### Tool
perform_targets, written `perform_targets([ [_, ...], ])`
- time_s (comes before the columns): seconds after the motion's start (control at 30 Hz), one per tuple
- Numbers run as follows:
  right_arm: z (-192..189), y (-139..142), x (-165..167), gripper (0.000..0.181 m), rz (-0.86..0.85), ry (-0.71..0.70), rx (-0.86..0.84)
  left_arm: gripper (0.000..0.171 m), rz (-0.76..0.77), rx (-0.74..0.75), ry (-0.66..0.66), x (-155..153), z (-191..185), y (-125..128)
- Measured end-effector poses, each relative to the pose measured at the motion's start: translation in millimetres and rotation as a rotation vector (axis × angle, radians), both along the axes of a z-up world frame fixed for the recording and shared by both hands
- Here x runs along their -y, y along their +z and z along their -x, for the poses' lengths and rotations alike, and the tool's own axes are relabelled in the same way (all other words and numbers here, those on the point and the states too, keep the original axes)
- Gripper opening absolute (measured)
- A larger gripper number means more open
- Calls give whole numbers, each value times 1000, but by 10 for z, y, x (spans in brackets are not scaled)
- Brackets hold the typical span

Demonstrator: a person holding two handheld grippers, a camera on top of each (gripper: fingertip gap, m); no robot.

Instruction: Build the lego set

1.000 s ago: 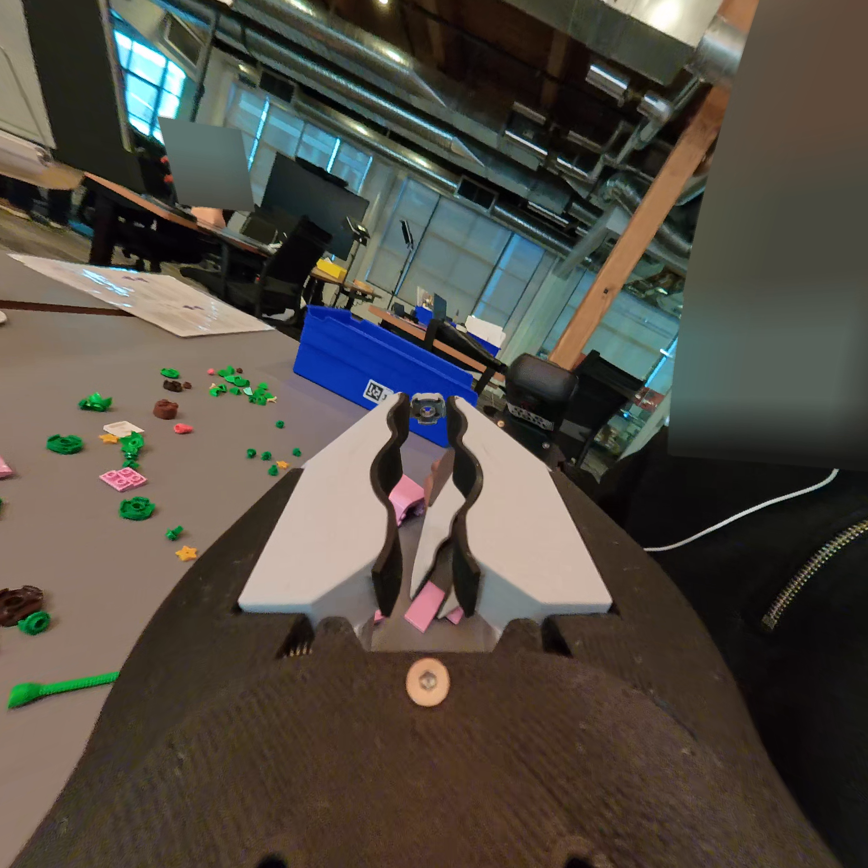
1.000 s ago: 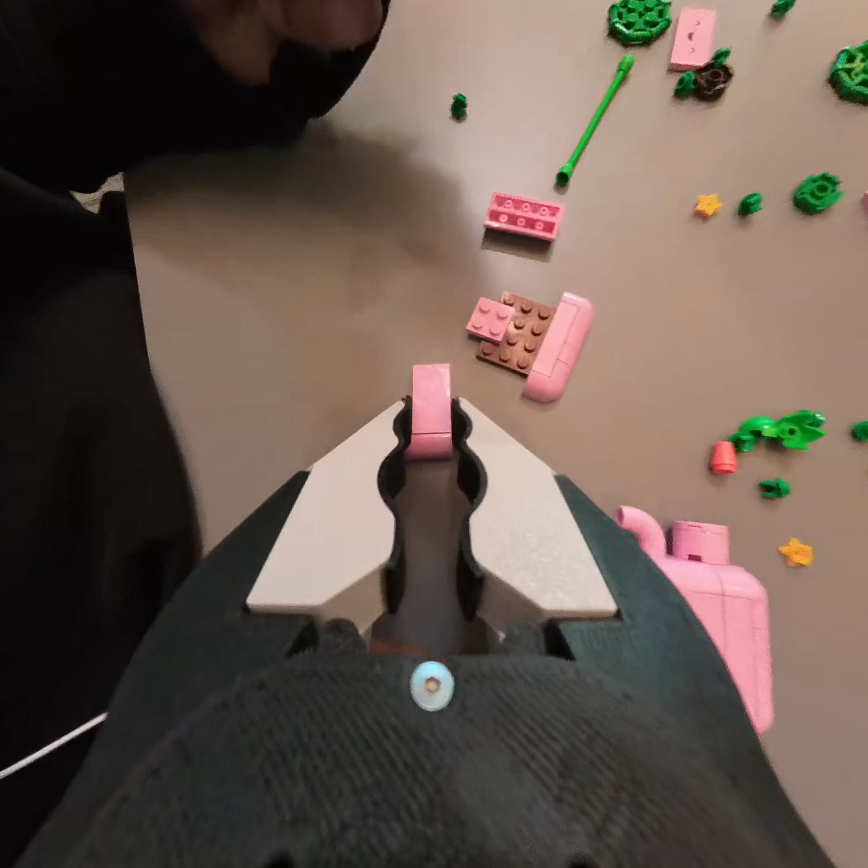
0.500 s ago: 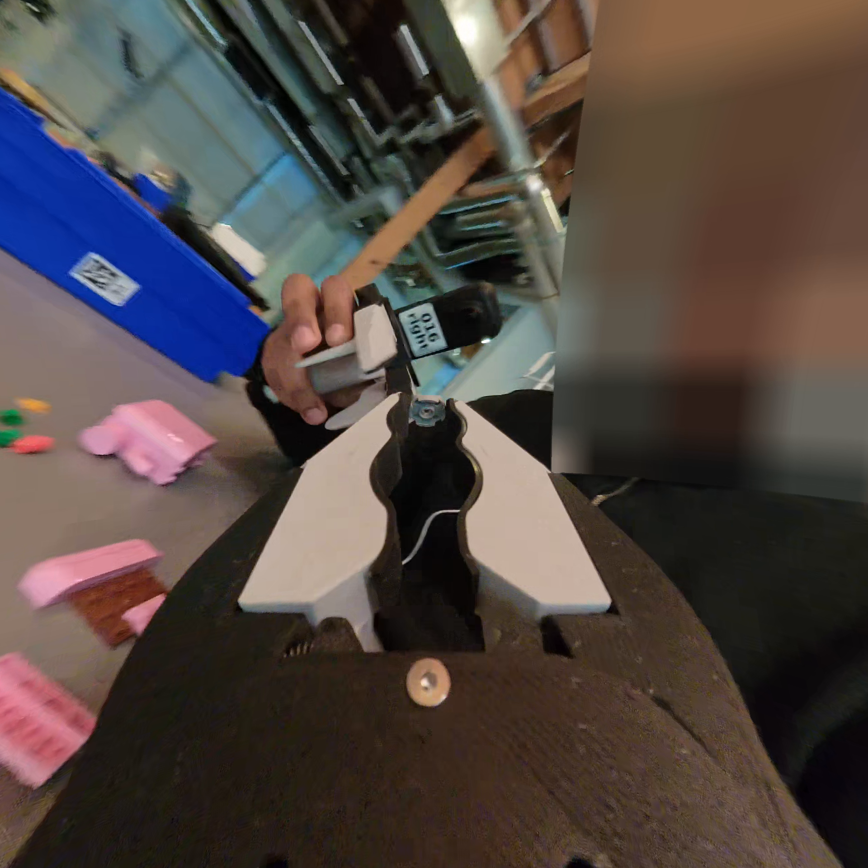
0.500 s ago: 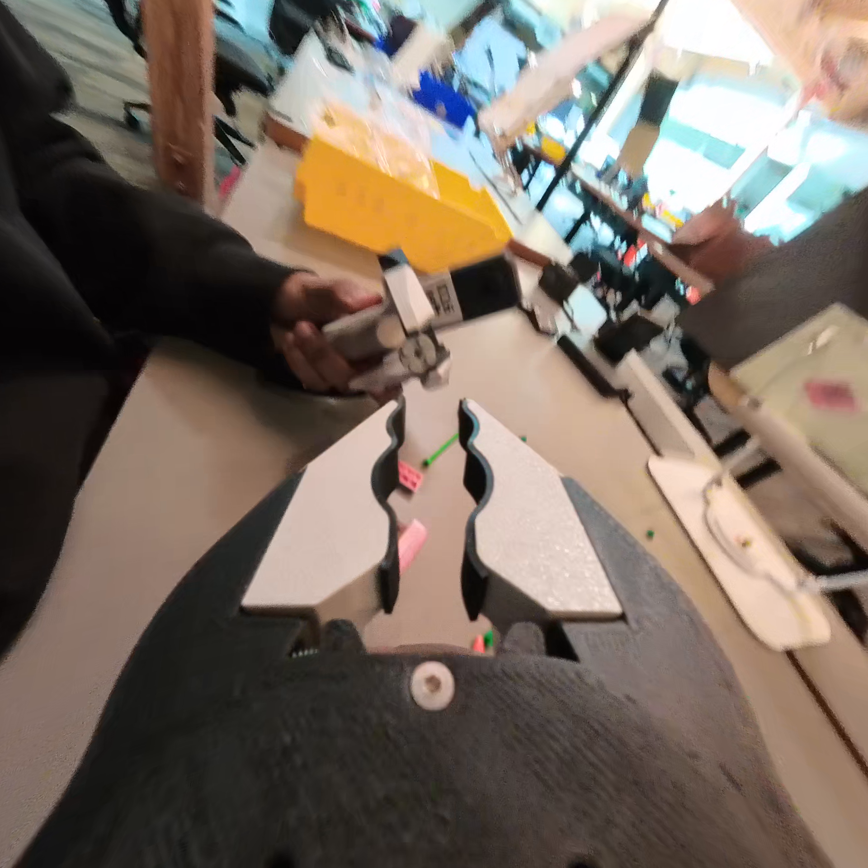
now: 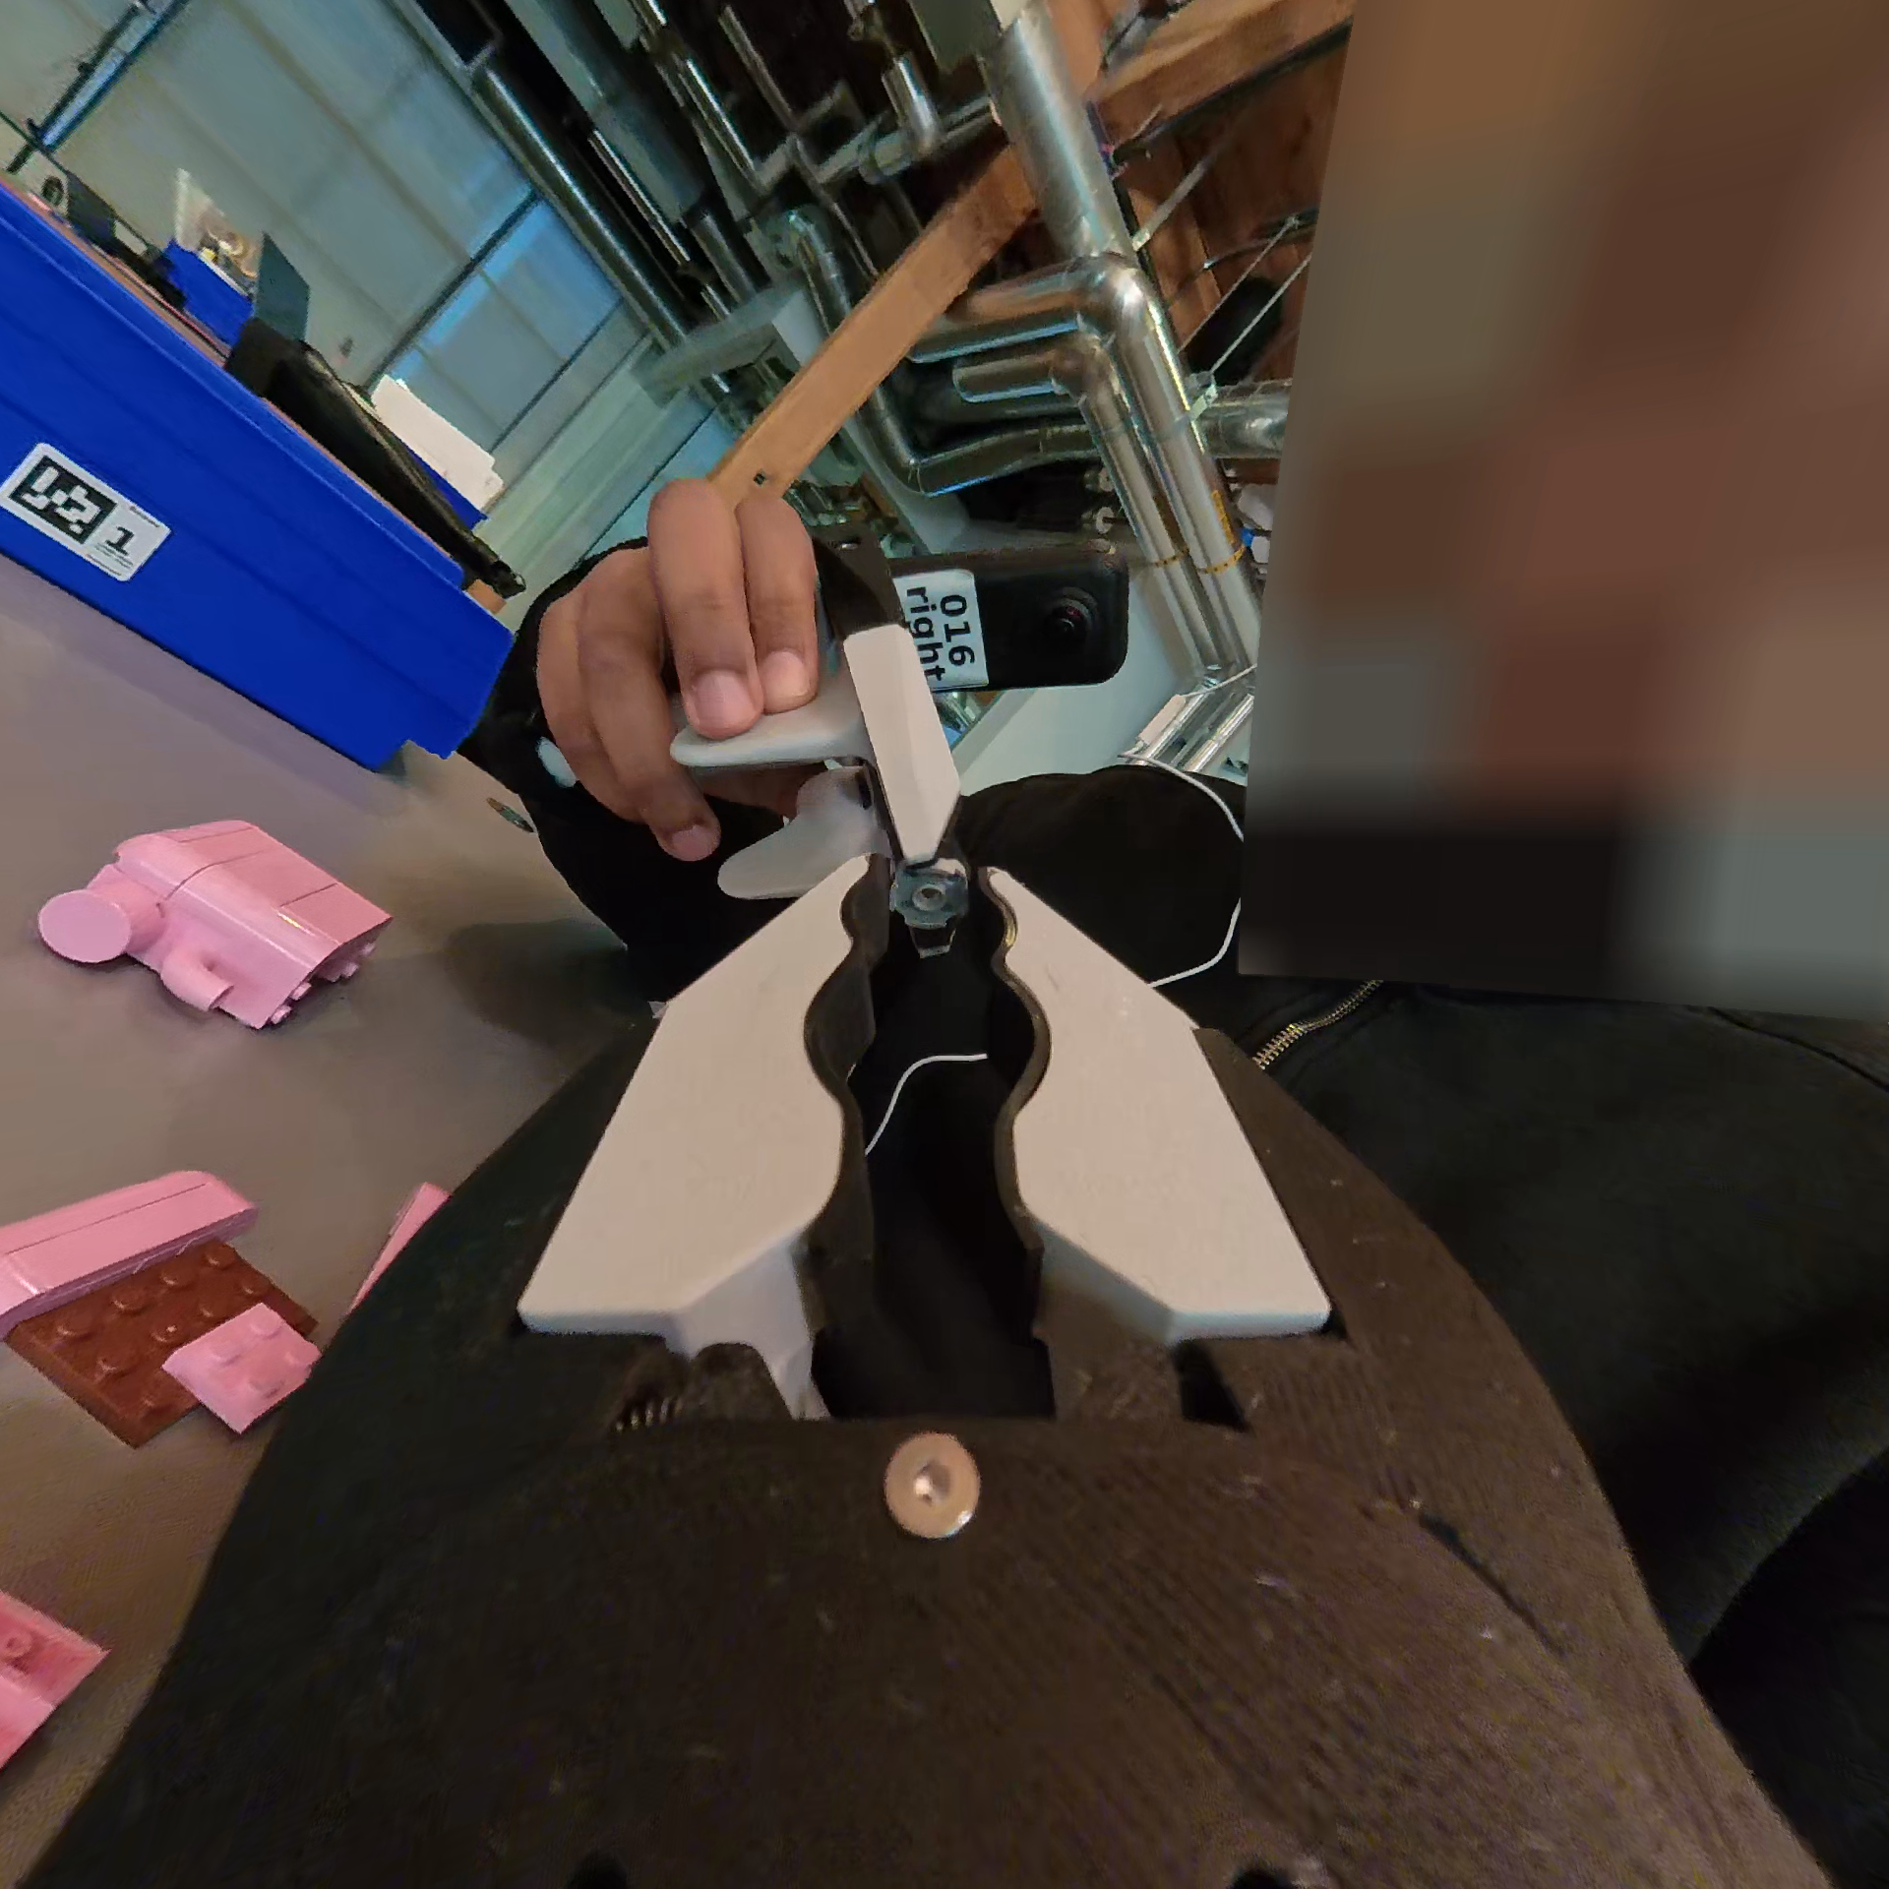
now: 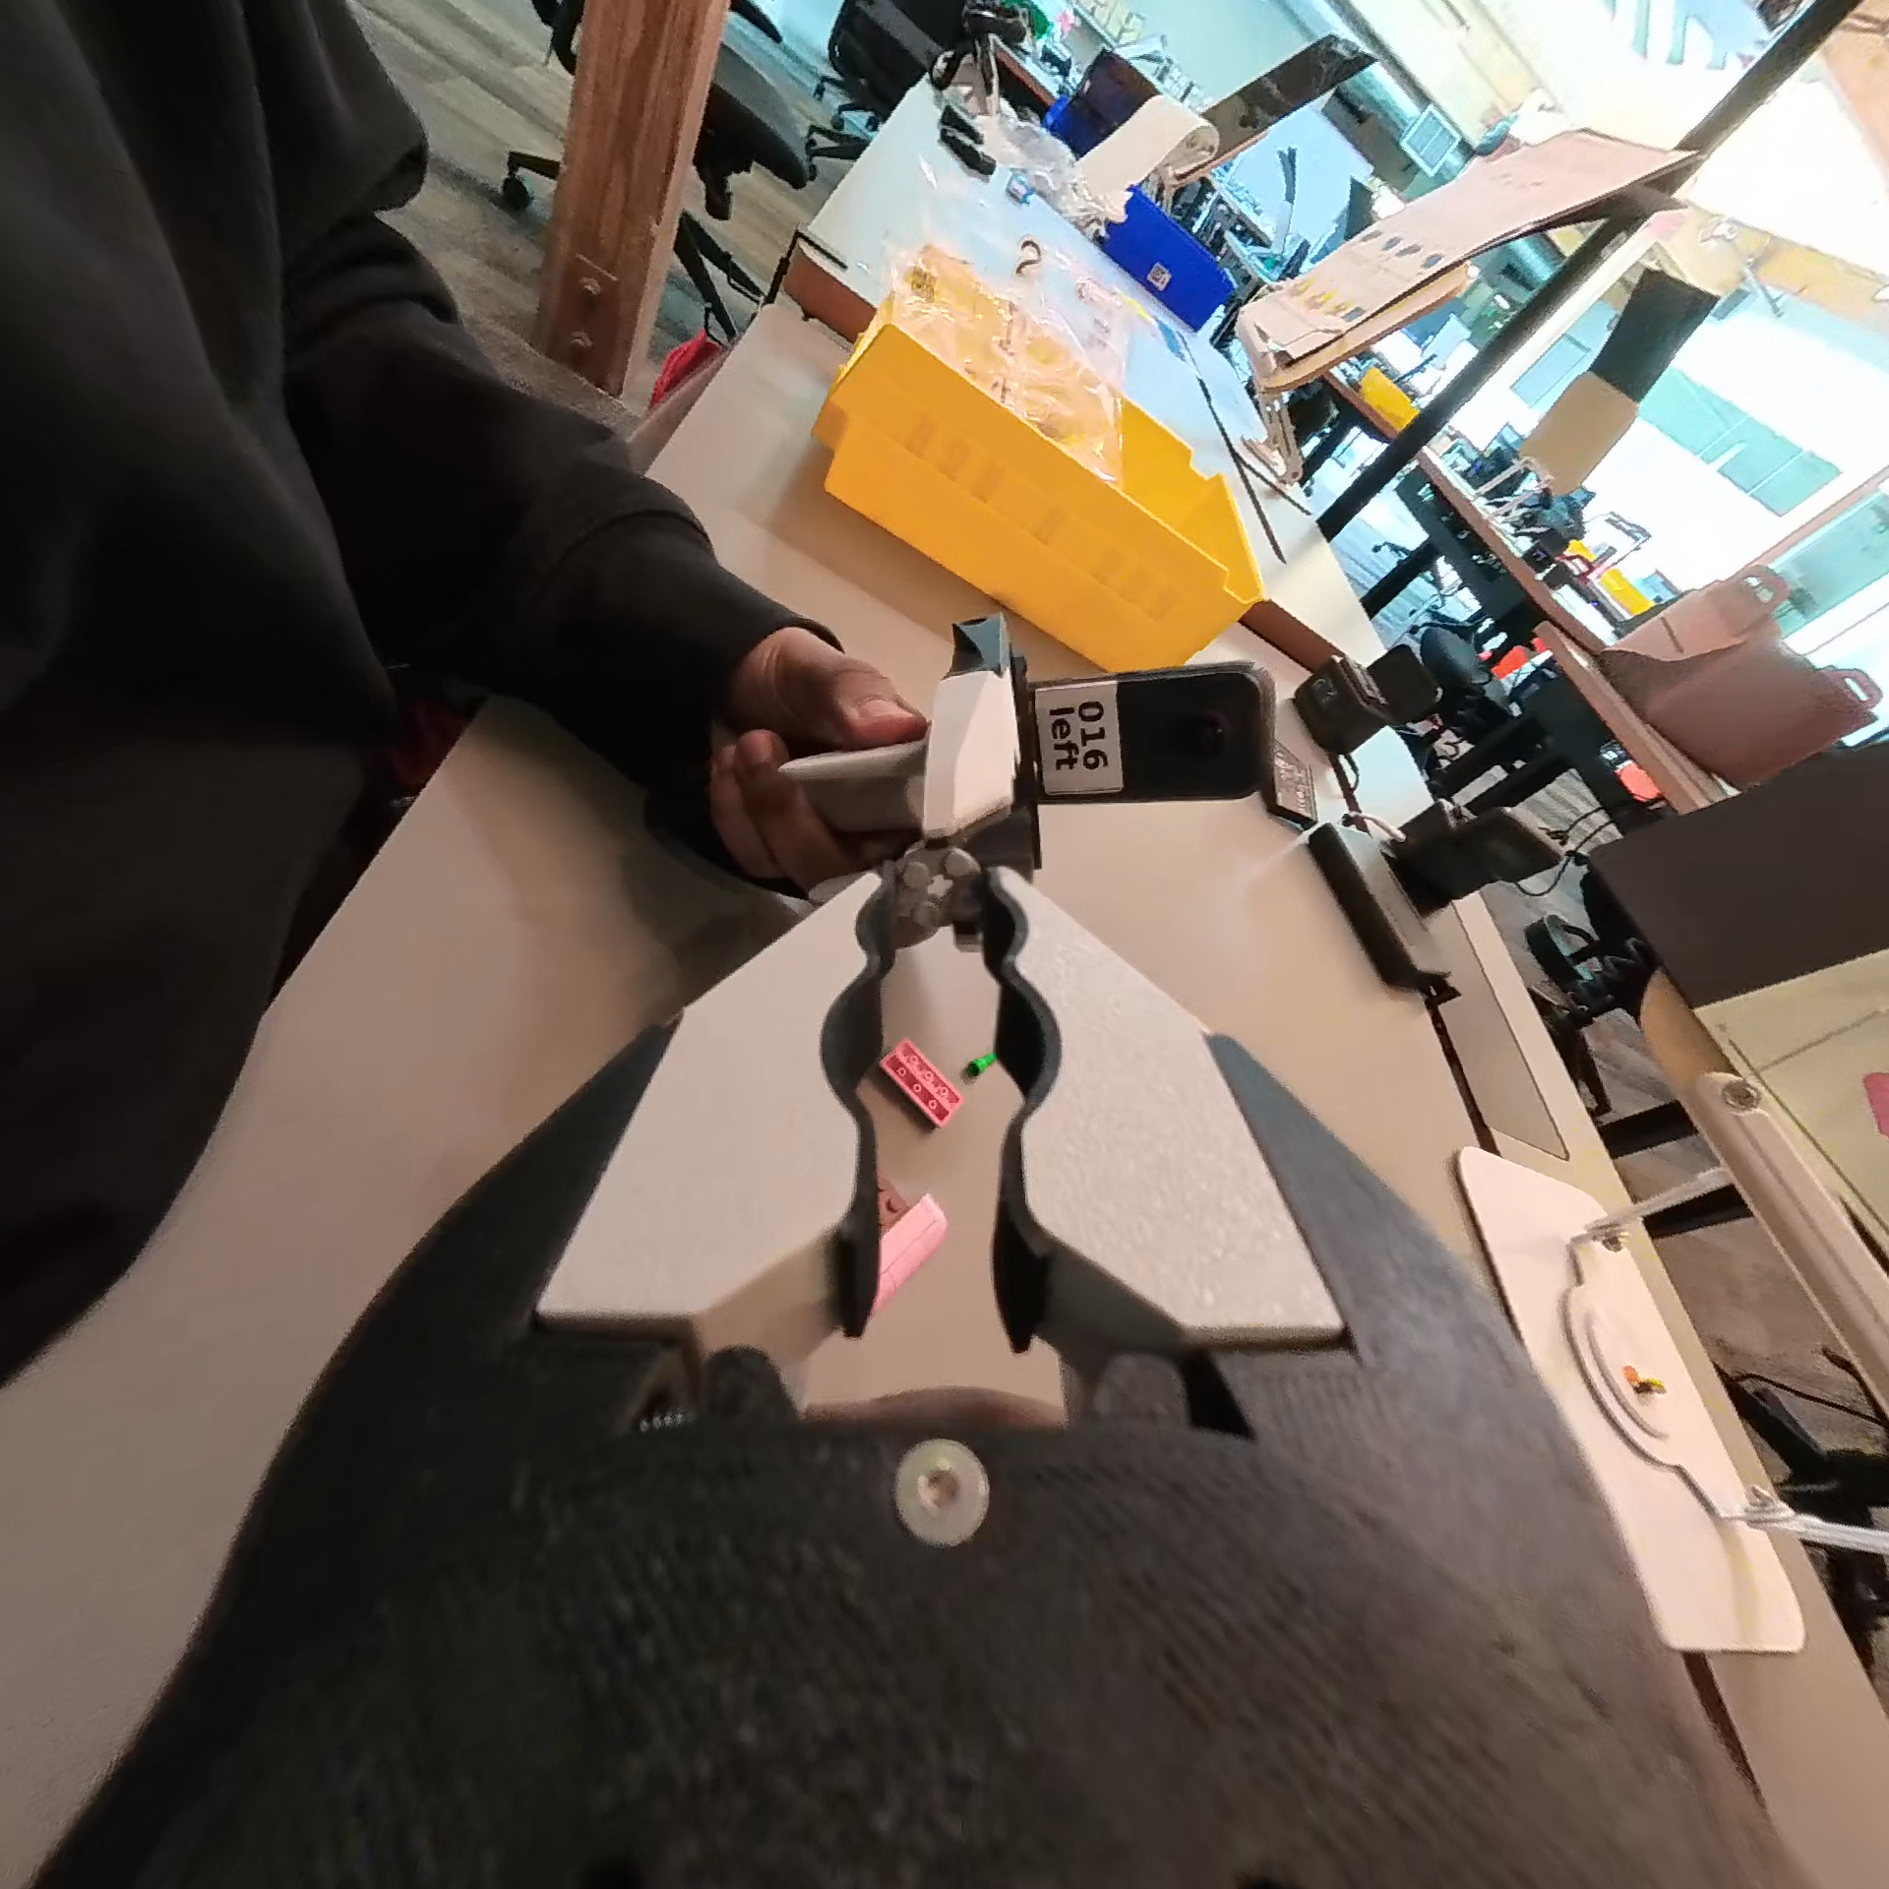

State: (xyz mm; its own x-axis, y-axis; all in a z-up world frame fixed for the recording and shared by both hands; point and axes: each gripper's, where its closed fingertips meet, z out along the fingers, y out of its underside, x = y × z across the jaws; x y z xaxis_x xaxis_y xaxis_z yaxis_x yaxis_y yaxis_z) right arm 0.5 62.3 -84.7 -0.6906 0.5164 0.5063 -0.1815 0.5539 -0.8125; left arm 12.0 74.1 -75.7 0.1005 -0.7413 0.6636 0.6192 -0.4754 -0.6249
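My left gripper (image 5: 928, 887) is shut on a small grey round lego piece (image 5: 926, 900) at its tips, held above the grey table (image 5: 307, 777). My right gripper (image 6: 932, 897) faces it, jaws open. Its tips sit on either side of that grey piece (image 6: 928, 897), which shows several studs. I cannot tell whether they touch it. The left wrist view shows the right gripper (image 5: 920, 854) edge-on in a hand (image 5: 664, 675), its tip on the piece. The left gripper also shows in the right wrist view (image 6: 971, 756).
A pink built assembly (image 5: 215, 920), a brown plate with pink bricks (image 5: 153, 1329) and a blue bin (image 5: 204, 572) lie on the left. A pink brick (image 6: 920, 1096), a green bit (image 6: 979, 1065), a yellow bin (image 6: 1043, 511) and a white board (image 6: 1595, 1380) are on the table. Only a small space, under 4 cm, lies between the two pairs of fingers. From either gripper's tips it is about 15 centimeters to the pink brick (image 6: 920, 1096).
The right gripper has let go of the pink brick it held and opened. Both grippers swung up off the table to face each other, and their tips now meet at the grey piece.
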Motion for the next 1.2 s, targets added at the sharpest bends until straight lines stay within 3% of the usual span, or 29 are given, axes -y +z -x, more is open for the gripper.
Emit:
perform_targets([
  [0.13,34,-5,-33,13,-16,-18,9,12,-2,-22,51,-26,41,-9],
  [0.2,54,-14,-93,14,-26,-36,20,39,-14,-45,134,-58,133,-1],
  [0.27,71,-122,-191,14,-76,-53,68,46,-41,-137,244,-72,210,-9],
  [0.37,121,-518,-413,14,-281,-81,187,49,-1,-396,411,-152,239,-175],
  [0.47,191,-948,-609,14,-565,-55,216,45,194,-758,562,-285,307,-660],
  [0.57,176,-1211,-551,14,-609,46,317,39,301,-1027,590,-281,267,-1030],
  [0.83,219,-1240,-414,14,-665,204,420,30,430,-1158,595,-253,275,-1263],
  [1.2,212,-1323,-450,15,-797,258,546,29,513,-1217,536,-248,261,-1432],
])
